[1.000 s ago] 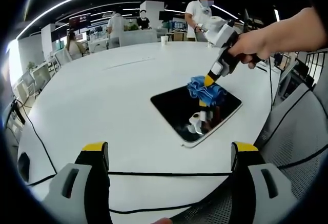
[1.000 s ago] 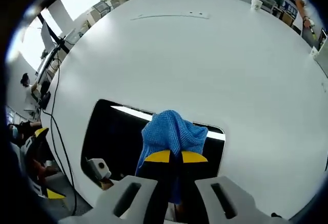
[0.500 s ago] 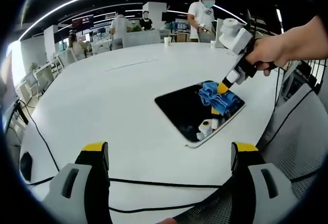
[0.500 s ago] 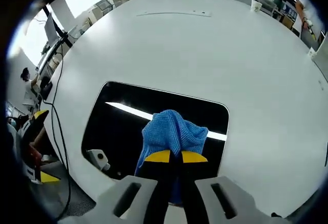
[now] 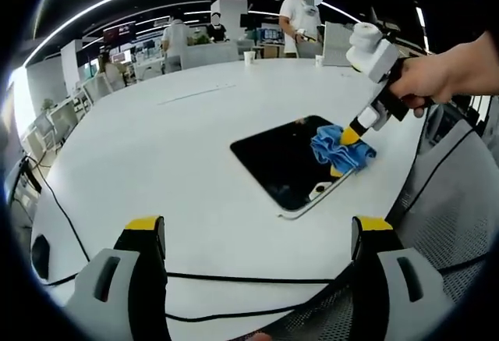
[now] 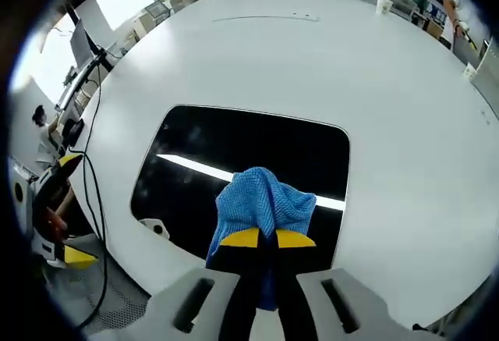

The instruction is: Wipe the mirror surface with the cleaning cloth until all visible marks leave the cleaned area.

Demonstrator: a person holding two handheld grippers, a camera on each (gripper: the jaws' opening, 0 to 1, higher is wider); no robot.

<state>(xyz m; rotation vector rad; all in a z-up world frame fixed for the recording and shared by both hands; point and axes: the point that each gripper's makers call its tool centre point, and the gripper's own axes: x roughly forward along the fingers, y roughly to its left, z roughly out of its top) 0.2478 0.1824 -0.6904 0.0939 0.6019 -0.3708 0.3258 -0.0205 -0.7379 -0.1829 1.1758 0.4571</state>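
Cloth [image 6: 265, 200], blue and bunched, sits pinched in my right gripper [image 6: 260, 239] at the mirror's [image 6: 234, 161] near edge on the tabletop [image 6: 273, 68]; my left gripper [image 5: 257, 236] hangs wide, well short of the mirror

The mirror [image 5: 292, 161] lies flat on the bench [image 5: 156, 161] near its edge; the cleaning cloth [image 5: 341, 147] rests on the mirror's corner, under the right tool [image 5: 351, 132].

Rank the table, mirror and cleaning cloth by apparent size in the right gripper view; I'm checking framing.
1. Table, largest, running past the picture's edges.
2. Mirror.
3. Cleaning cloth, smallest, though nearest the camera, held in the shut right gripper.
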